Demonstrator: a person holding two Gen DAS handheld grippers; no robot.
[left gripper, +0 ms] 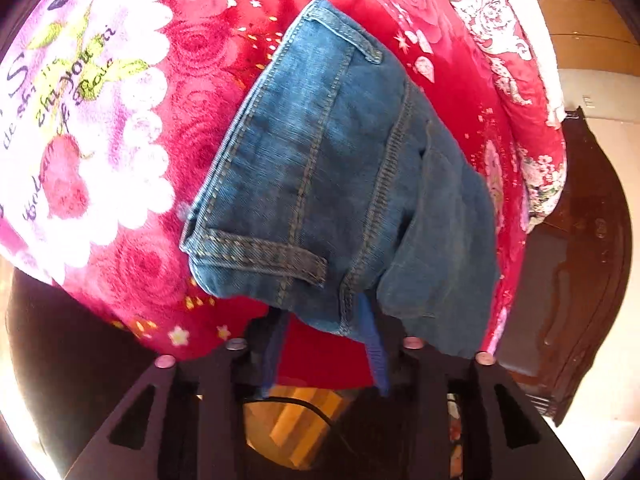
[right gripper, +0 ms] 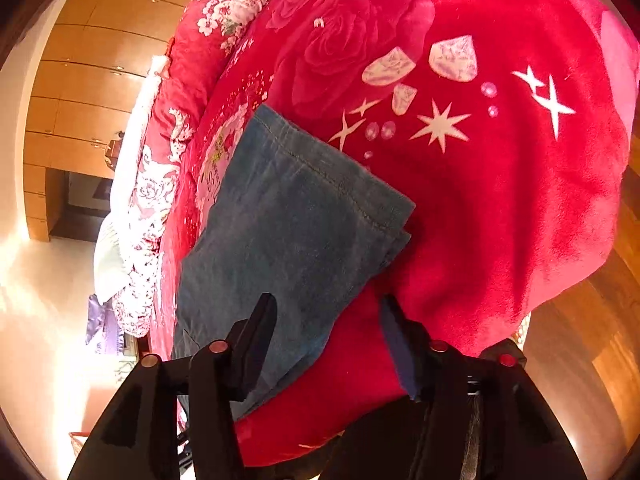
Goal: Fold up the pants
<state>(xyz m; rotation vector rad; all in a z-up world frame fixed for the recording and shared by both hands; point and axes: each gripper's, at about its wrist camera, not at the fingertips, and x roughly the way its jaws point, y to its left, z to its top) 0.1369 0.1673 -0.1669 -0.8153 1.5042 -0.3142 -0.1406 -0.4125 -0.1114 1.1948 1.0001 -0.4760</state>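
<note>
Folded blue jeans (left gripper: pixel 340 168) lie on a red rose-print blanket (left gripper: pixel 208 80). In the left wrist view the waistband end with its belt loops faces me. My left gripper (left gripper: pixel 324 320) sits at the near edge of that end, jaws apart. The denim edge drapes over the fingertips, and red blanket shows in the gap between the blue pads. In the right wrist view the jeans' (right gripper: pixel 296 220) stacked leg hems point up and right. My right gripper (right gripper: pixel 327 300) is open. One finger (right gripper: pixel 256 340) lies over the denim and the other over the bare blanket (right gripper: pixel 500 200).
The blanket covers a bed with a floral quilt (right gripper: pixel 160 200) bunched along its far side. A dark wooden bed frame (left gripper: pixel 568 280) stands at the right of the left wrist view. Wooden wardrobe doors (right gripper: pixel 80 92) and a wood floor (right gripper: pixel 580 340) surround the bed.
</note>
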